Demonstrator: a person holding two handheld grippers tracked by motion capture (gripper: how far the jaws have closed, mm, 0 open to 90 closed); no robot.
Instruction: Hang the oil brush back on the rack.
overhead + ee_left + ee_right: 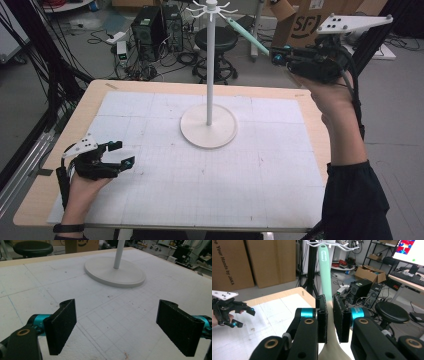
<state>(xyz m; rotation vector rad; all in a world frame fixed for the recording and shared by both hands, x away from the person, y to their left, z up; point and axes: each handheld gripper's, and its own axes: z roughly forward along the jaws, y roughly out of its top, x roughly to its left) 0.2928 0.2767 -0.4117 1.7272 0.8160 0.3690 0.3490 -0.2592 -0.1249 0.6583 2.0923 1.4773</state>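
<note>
High view — right claw point(278, 56) grips spoon point(247, 36).

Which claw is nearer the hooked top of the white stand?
Right. The right claw is raised beside the hooked top of the white stand, holding a mint-green utensil toward it; the left claw sits low, near the table's corner.
</note>
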